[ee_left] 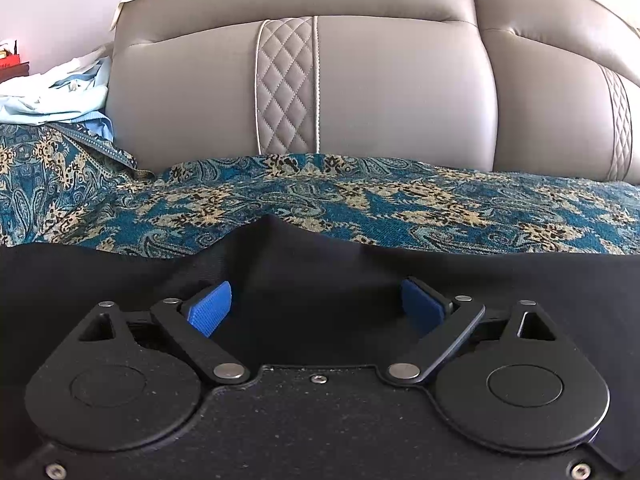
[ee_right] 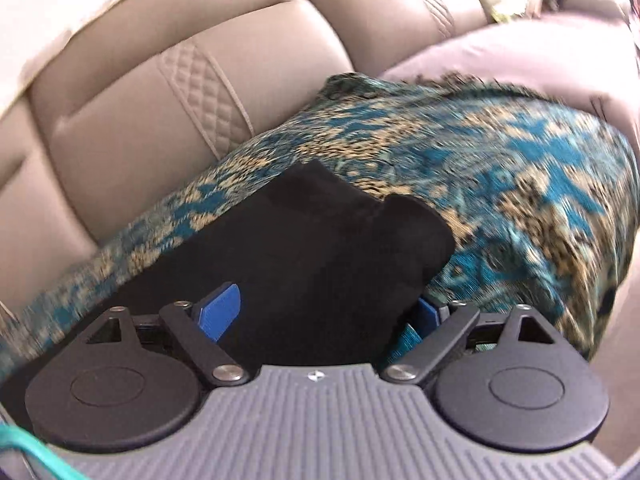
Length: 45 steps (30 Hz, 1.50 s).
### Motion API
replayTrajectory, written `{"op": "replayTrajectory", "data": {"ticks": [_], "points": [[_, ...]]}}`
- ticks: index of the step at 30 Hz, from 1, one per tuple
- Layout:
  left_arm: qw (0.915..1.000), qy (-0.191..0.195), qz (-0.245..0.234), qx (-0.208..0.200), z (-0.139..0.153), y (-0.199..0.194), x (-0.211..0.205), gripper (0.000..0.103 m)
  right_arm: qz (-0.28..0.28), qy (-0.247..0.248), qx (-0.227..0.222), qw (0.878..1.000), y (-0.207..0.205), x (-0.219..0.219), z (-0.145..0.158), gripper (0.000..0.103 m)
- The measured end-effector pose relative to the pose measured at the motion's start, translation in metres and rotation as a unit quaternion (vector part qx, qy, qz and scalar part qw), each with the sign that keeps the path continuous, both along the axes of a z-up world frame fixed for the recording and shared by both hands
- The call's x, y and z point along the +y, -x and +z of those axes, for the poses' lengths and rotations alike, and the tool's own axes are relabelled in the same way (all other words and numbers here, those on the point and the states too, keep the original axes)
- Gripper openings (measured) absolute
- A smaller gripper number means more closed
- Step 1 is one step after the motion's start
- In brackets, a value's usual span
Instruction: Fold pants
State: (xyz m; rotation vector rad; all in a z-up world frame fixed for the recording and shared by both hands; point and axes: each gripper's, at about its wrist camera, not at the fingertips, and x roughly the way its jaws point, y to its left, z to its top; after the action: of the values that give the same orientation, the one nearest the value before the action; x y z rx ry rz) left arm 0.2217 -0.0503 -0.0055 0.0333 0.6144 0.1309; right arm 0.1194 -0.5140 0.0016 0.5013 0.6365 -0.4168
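Beyond the black pants [ee_left: 320,264] the patterned cover [ee_left: 400,200] lies bare; the sofa backrest [ee_left: 380,92] blocks the rear edge, crumpled light clothes [ee_left: 60,96] the left corner.

Home living room, padded leather sofa [ee_left: 400,92], patterned throw [ee_left: 360,200], heaped laundry [ee_left: 56,96]

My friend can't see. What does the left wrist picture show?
Black pants lie on a blue and gold patterned blanket covering a grey sofa. The left gripper sits over the pants, jaws open. A light blue cloth is piled far left.
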Motion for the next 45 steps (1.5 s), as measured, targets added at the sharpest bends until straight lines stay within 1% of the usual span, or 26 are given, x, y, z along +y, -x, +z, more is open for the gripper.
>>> {"op": "replayTrajectory", "data": {"ticks": [2,3,7,10,12,13,15,17,19,21,22,24,25,27,28,30,32,34,36,38,39,40,42,43,44,45], "points": [[1.0,0.005,0.0,0.001,0.0,0.0,0.001,0.094,0.01,0.012,0.001,1.0,-0.007,0.003,0.0,0.082],[0.9999,0.012,0.001,0.002,-0.001,0.0,0.003,0.095,0.011,0.015,0.001,1.0,-0.009,0.003,0.001,0.072],[0.9996,0.028,0.009,0.005,0.001,0.0,0.007,0.096,-0.03,-0.002,0.011,0.999,-0.018,-0.003,0.004,0.02],[0.9996,0.018,0.002,0.022,0.007,0.004,0.01,0.096,-0.075,-0.046,0.01,0.996,-0.021,-0.013,0.004,0.011],[0.9994,0.023,0.004,0.027,0.012,0.018,0.019,0.096,-0.092,-0.069,0.005,0.993,-0.022,-0.015,0.005,0.009],[0.9991,0.032,0.001,0.026,0.014,0.026,0.026,0.095,-0.093,-0.074,0.002,0.993,-0.024,-0.012,0.007,0.009],[0.9988,0.045,-0.005,0.02,0.019,0.044,0.044,0.095,-0.082,-0.053,0.003,0.995,-0.033,0.003,0.013,0.009],[0.9993,0.035,0.008,0.012,0.021,0.059,0.061,0.095,-0.046,-0.024,0.001,0.999,-0.048,0.03,0.021,0.009],[0.9994,0.016,0.028,0.013,0.02,0.072,0.076,0.095,0.01,0.005,0.0,1.0,-0.069,0.069,0.029,0.009],[0.9982,0.007,0.054,0.026,0.016,0.079,0.094,0.097,0.067,0.047,0.001,0.997,-0.086,0.116,0.035,0.008],[0.9978,0.02,0.06,0.02,0.015,0.085,0.104,0.097,0.114,0.067,-0.002,0.991,-0.095,0.15,0.037,0.008],[0.9962,0.035,0.077,0.019,0.015,0.093,0.118,0.097,0.193,0.096,-0.007,0.977,-0.102,0.208,0.038,0.008],[0.9962,0.032,0.079,0.018,0.015,0.096,0.122,0.099,0.241,0.115,-0.008,0.964,-0.102,0.242,0.036,0.008],[0.9969,0.025,0.074,0.014,0.013,0.104,0.126,0.101,0.34,0.162,-0.011,0.926,-0.091,0.309,0.03,0.008],[0.9973,0.023,0.07,0.01,0.011,0.108,0.127,0.102,0.389,0.185,-0.015,0.902,-0.08,0.341,0.026,0.009],[0.9977,0.021,0.064,-0.001,0.009,0.117,0.13,0.102,0.455,0.211,-0.026,0.865,-0.056,0.383,0.018,0.009],[0.9979,0.021,0.06,-0.009,0.006,0.122,0.131,0.102,0.501,0.226,-0.031,0.835,-0.036,0.41,0.012,0.009],[0.998,0.019,0.058,-0.013,0.006,0.122,0.13,0.102,0.523,0.249,-0.04,0.814,-0.016,0.428,0.007,0.009],[0.998,0.019,0.059,-0.013,0.004,0.12,0.129,0.103,0.538,0.29,-0.057,0.789,0.002,0.442,0.003,0.01],[0.998,0.019,0.059,-0.011,0.004,0.119,0.129,0.103,0.55,0.312,-0.07,0.772,0.013,0.45,0.001,0.01],[0.9981,0.02,0.059,-0.006,0.006,0.119,0.129,0.103,0.555,0.314,-0.075,0.766,0.015,0.451,0.001,0.011],[0.998,0.021,0.06,0.002,0.008,0.117,0.13,0.103,0.561,0.314,-0.078,0.762,0.017,0.452,0.001,0.016],[0.9971,0.03,0.065,0.027,0.015,0.11,0.132,0.102,0.573,0.308,-0.088,0.754,0.023,0.449,0.003,0.038],[0.9964,0.034,0.069,0.037,0.019,0.108,0.133,0.1,0.579,0.298,-0.092,0.754,0.027,0.444,0.005,0.047],[0.9957,0.039,0.072,0.044,0.023,0.107,0.134,0.098,0.59,0.28,-0.094,0.752,0.028,0.44,0.008,0.054],[0.9951,0.046,0.075,0.046,0.027,0.107,0.136,0.096,0.595,0.267,-0.097,0.752,0.031,0.437,0.01,0.065]]}}
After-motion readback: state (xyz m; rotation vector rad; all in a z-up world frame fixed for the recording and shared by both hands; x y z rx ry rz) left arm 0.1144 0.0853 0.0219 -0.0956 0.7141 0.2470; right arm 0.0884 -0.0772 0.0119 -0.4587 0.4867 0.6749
